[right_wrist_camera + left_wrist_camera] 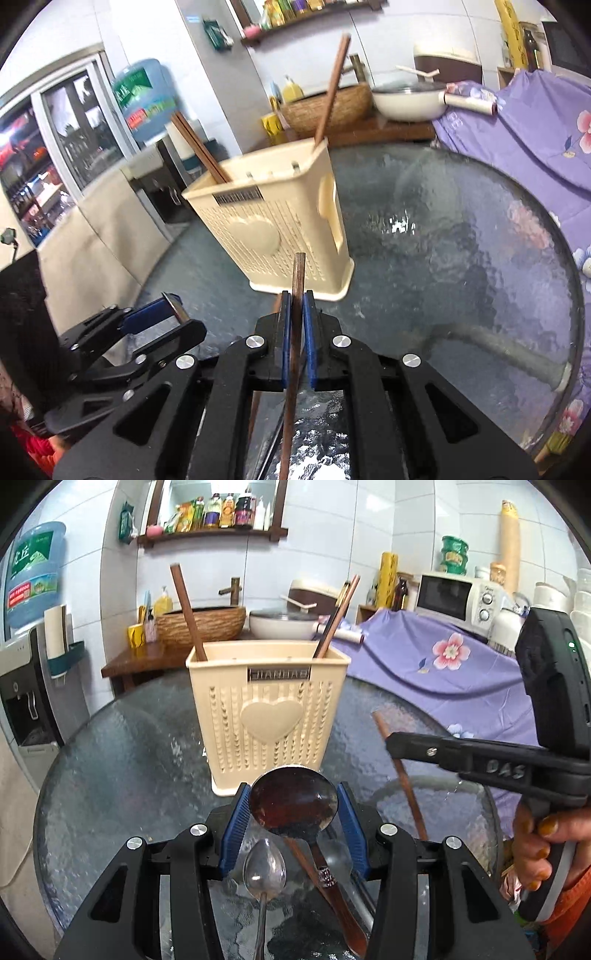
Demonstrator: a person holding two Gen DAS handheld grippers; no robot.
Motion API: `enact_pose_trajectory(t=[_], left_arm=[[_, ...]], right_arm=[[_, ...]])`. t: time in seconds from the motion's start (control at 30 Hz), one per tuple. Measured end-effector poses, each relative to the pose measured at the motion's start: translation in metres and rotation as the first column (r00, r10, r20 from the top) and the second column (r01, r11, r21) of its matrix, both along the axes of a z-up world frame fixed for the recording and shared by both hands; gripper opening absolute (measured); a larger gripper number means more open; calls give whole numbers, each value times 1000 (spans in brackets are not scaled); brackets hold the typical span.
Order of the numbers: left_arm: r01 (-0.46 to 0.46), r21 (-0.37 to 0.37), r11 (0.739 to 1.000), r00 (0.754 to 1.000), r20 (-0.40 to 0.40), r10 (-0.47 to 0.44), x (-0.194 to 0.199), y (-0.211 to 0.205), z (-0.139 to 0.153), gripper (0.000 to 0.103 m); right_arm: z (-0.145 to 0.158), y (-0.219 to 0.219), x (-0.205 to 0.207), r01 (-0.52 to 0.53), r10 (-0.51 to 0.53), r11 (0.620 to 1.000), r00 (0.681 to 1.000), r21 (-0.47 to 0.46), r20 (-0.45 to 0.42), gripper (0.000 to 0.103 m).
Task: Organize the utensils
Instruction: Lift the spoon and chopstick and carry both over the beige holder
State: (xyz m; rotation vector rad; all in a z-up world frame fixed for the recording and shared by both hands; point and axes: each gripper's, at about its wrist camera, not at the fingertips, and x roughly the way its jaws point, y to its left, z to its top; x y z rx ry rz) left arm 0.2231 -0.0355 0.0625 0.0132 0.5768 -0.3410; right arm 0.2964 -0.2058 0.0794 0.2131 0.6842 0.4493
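The cream utensil holder (268, 716) stands upright near the middle of the round glass table (122, 760), bare glass all around it. The left gripper (293, 812) clamps a dark spoon (293, 801) by its bowl — a silver spoon (265, 875) lies on the glass below. The right gripper (297, 325), jaws narrow, pinches a brown chopstick (295, 332) pointing toward the holder — its hand (535, 845) grips the handle.
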Motion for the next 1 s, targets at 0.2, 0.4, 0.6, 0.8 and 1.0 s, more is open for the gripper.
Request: enact_pose_trajectory(t=[0.2,0.4,0.6,0.8,1.0], left_arm=[[6,-2,1000,999,44,-6,-2,1,17,46],[21,-3,1000,998,67,-20,-1,2,29,46],[31,-18,999,998,62,-30,1,4,34,46],[34,-27,999,998,62,-33,4,6,38,46],[49,-39,998,997,59,-47,6,6,42,46]], right_arm=[[32,-13,-16,-26,24,999,998,38,55,7],[53,-18,-23,-57,52,997,995,58,83,7],[61,-18,-26,-73,68,997,992,37,108,7],[64,-13,-28,-87,85,996,990,13,115,7],[73,-15,-28,-90,87,996,988,17,128,7]])
